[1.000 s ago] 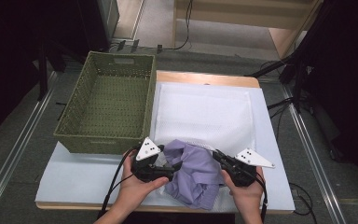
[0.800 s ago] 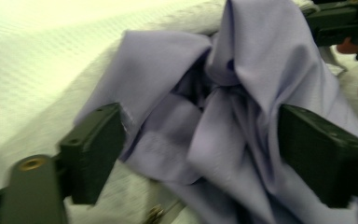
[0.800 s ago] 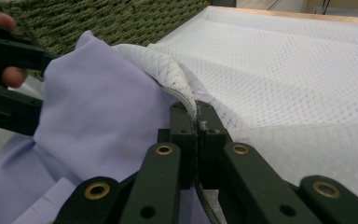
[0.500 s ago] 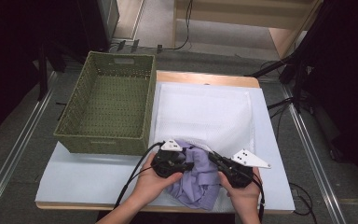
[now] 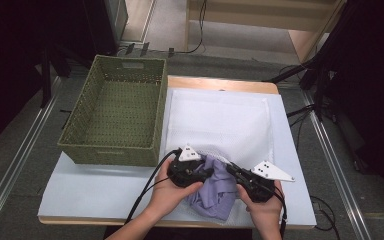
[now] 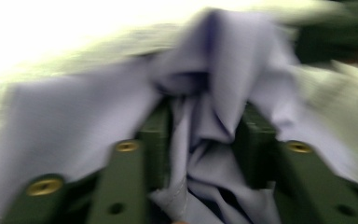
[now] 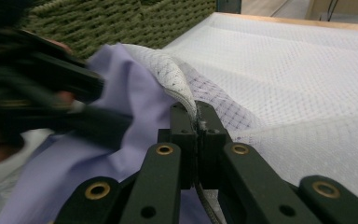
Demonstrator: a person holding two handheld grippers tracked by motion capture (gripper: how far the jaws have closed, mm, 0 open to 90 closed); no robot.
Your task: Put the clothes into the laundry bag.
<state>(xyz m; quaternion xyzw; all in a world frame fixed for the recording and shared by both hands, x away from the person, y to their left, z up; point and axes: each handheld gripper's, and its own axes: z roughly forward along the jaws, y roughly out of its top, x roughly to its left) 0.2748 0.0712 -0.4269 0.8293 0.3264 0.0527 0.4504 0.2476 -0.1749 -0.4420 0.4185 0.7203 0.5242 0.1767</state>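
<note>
While my right gripper (image 7: 198, 122) pinches the white mesh bag's (image 5: 220, 117) edge tight on the desk (image 5: 105, 192) | my left gripper (image 6: 200, 135), fingers just opening, has purple cloth (image 5: 215, 192) bunched between them, half inside the bag | green basket (image 5: 117, 117) beside.

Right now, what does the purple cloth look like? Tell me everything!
The purple cloth is soft, thin lilac fabric, crumpled in folds at the near edge of the table. It is partly tucked into the white mesh bag. A bunch of it sits between the left gripper jaws, which have just been opening. The right gripper pinches the bag's rim beside it.
</note>
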